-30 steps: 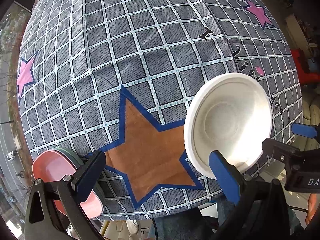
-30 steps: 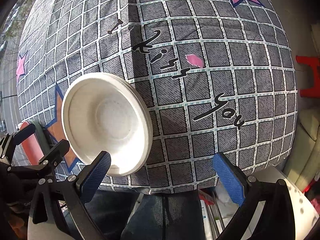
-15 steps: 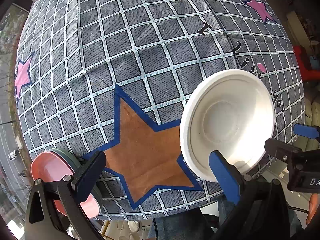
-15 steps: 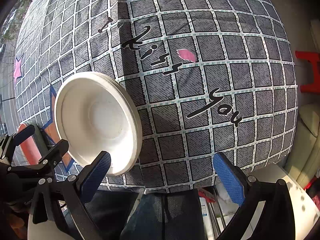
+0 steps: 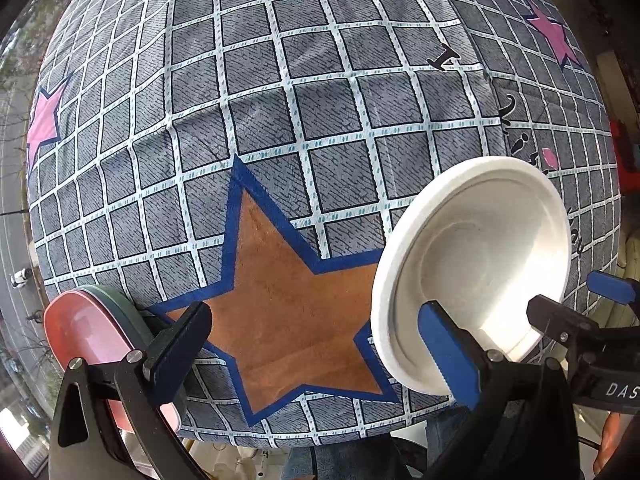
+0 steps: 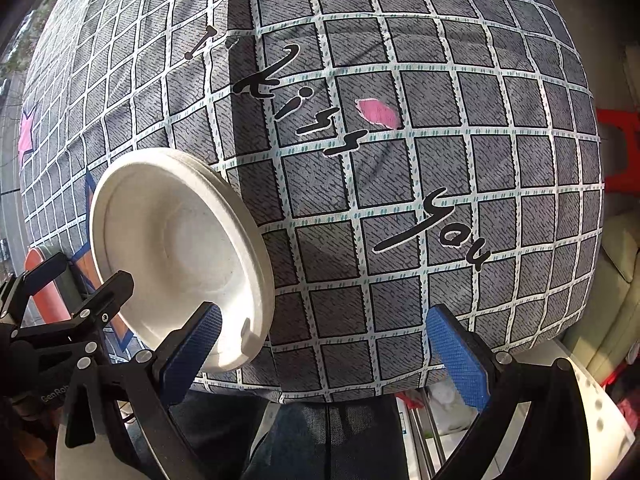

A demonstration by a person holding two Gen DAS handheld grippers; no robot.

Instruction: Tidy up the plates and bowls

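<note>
A white bowl lies on the checked tablecloth near the front edge, between my two grippers; it also shows in the right wrist view. My left gripper is open and empty, its right finger in front of the bowl's near rim. My right gripper is open and empty, its left finger at the bowl's near rim. A pink plate stacked on a grey-green plate sits at the front left corner, behind my left finger.
The cloth has a brown star with a blue border between the plates and the bowl, and black lettering to the right. The table's front edge is close below, with a person's legs under it. A red stool stands at the right.
Both grippers have moved slightly forward and left over the table; the bowl appears a little larger and closer. Both stay open. The bowl and plates have not moved.
</note>
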